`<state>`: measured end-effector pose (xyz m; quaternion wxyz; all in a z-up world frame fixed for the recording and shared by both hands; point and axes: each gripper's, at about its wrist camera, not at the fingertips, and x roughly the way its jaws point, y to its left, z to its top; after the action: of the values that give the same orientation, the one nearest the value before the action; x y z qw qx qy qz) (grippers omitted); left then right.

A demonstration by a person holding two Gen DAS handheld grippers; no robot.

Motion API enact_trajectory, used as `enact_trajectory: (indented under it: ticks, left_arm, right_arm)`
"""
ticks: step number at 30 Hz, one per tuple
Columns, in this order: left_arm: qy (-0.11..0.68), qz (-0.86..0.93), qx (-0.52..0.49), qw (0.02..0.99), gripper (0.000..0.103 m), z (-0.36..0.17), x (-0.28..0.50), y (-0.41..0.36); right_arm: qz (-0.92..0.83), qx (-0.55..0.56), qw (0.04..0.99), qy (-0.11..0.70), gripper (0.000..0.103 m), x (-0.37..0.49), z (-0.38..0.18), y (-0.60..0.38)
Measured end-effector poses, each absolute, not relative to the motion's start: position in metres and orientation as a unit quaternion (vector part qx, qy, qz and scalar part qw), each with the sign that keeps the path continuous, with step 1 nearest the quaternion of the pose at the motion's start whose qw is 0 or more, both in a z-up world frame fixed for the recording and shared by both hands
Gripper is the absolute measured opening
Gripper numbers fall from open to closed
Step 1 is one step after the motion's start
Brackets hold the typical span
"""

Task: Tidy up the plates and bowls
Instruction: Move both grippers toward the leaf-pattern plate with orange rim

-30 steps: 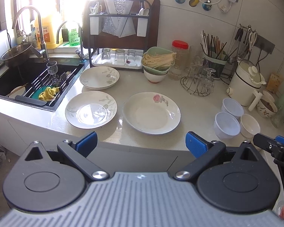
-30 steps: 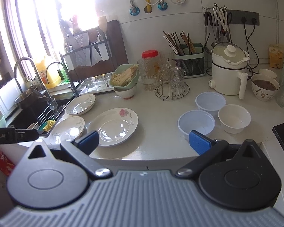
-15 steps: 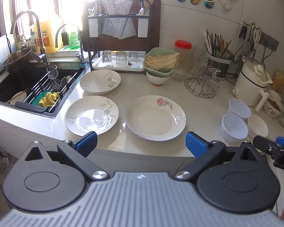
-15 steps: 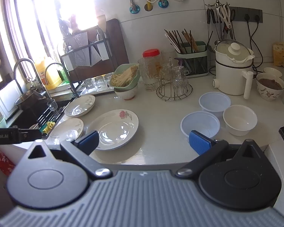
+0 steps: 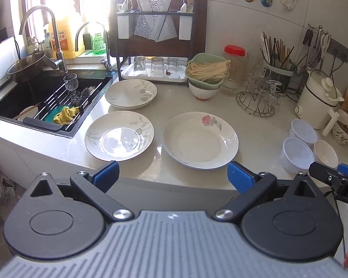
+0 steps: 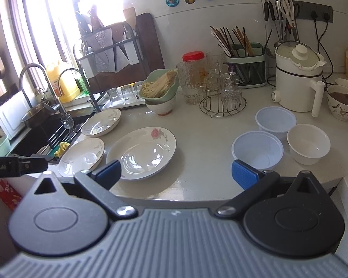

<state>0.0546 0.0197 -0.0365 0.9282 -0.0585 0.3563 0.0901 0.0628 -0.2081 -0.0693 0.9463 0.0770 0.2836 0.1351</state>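
Both grippers, left gripper (image 5: 171, 176) and right gripper (image 6: 176, 173), hang with jaws apart off the worktop's front edge, the round white rose-printed plate (image 5: 200, 140) lying flat just beyond.

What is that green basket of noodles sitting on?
The green basket sits on top of a white bowl with a reddish base. The basket covers the bowl's mouth, so what is inside cannot be seen.

Sunlit window (image 5: 65, 4), white-tiled wall (image 5: 243, 23)
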Motion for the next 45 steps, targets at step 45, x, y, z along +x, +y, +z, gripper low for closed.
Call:
enact_trajectory:
  ticks: [45]
  left_arm:
    - [0.387, 0.013, -0.046, 0.921, 0.101, -0.059, 0.153, 0.184]
  right_arm:
    - [0.071, 0.111, 0.948, 0.288, 0.103, 0.131, -0.083, -0.072]
